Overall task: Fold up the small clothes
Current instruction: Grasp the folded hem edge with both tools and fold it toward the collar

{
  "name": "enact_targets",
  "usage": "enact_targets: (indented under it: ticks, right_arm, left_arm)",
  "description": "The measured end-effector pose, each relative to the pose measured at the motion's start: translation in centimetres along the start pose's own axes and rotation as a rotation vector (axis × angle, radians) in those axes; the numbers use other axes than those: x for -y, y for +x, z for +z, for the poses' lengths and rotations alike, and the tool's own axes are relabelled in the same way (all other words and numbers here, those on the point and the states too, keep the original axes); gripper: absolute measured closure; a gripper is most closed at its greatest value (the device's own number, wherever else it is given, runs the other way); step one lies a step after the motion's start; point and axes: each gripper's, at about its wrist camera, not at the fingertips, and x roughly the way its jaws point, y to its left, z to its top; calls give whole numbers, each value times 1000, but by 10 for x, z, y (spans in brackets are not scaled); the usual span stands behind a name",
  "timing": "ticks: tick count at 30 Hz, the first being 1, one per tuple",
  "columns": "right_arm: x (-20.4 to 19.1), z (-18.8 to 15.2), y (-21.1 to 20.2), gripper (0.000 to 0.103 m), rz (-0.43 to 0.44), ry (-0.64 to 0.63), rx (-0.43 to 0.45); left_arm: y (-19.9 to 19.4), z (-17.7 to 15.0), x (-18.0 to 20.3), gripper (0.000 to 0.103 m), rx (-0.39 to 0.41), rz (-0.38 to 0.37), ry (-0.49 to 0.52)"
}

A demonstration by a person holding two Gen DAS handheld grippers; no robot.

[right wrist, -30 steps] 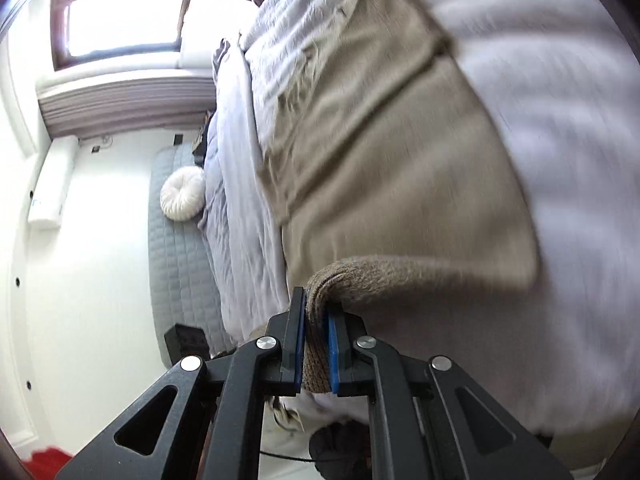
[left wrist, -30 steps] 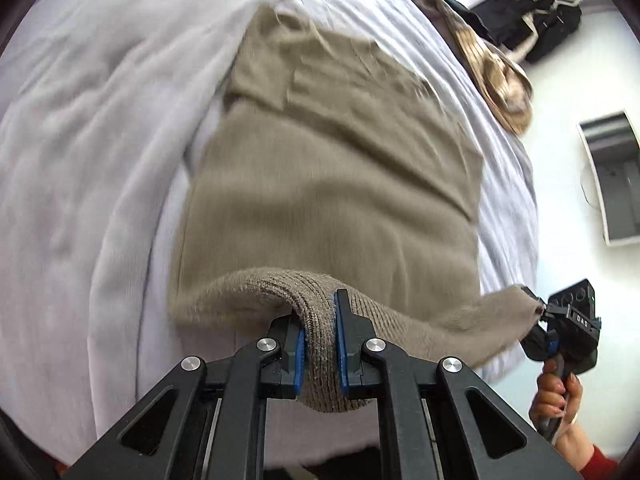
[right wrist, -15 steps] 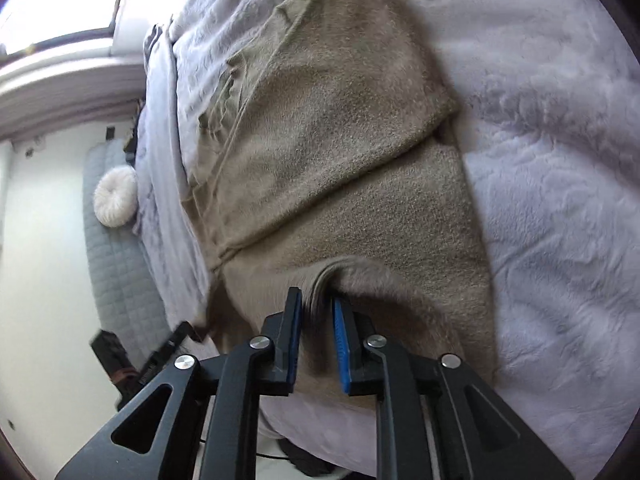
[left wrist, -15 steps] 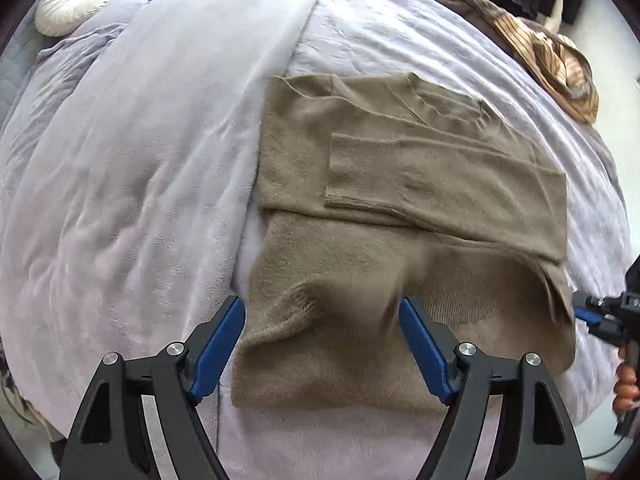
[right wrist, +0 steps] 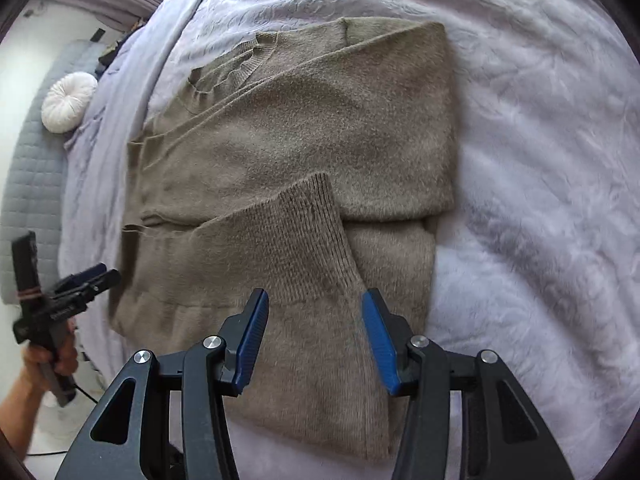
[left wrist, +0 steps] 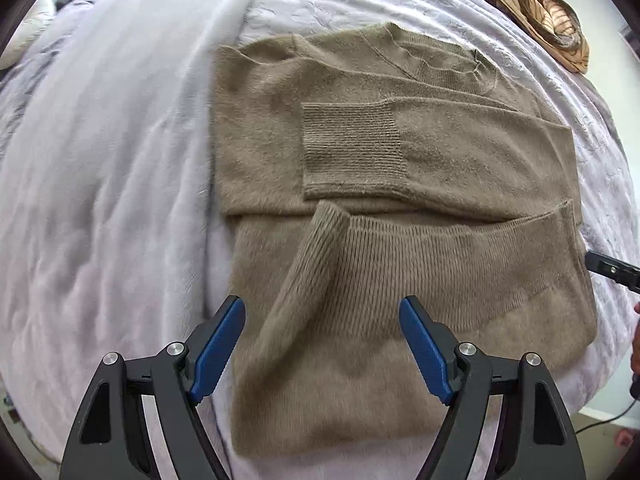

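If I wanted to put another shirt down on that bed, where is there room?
Bare lavender bedspread lies wide to the right of the folded olive-brown knit sweater, and more beyond its collar. The far corner past the sweater is crowded by a striped tan garment. A white round cushion sits off the bed's other side.

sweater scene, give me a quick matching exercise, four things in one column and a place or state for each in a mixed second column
Things:
1. brown sweater
2. round white cushion
3. striped tan garment
4. left gripper

Places or states:
A. open, hovering above the hem
B. at the far edge of the bed, bunched up
C. lying partly folded on the lilac blanket
D. on the grey quilted surface beside the bed

Pairs: 1-C, 2-D, 3-B, 4-A
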Motion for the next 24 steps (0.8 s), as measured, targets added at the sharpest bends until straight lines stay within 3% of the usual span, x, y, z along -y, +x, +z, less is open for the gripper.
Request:
enact_targets:
  ticks: [8, 9, 10, 11, 12, 13, 17, 24]
  right_arm:
    - [-4, 19, 25, 49, -92, -1, 20]
    - [-2, 21, 29, 49, -96, 2, 18]
    - [-3, 23, 32, 50, -94, 3, 15]
    - [-4, 23, 35, 57, -92, 2, 10]
    - [-7, 22, 35, 85, -92, -6, 6]
    - [-11, 20, 34, 97, -113, -27, 3]
    - [-40, 5, 8, 97, -225, -142, 65]
    - [-77, -3, -71, 97, -233, -208, 239]
  left_arm:
    - [37, 18, 4, 27, -85, -102, 124]
    - [38, 19, 4, 46, -83, -115, 124]
    - [39, 19, 3, 72, -90, -138, 121]
    - [40, 20, 1, 83, -100, -154, 113]
    - [38, 19, 0, 91, -96, -157, 108]
    - [33, 17, -1, 93, -82, -161, 110]
    - [-7, 5, -3, 93, 21, -203, 108]
    - [-88, 9, -12, 93, 196, -228, 83]
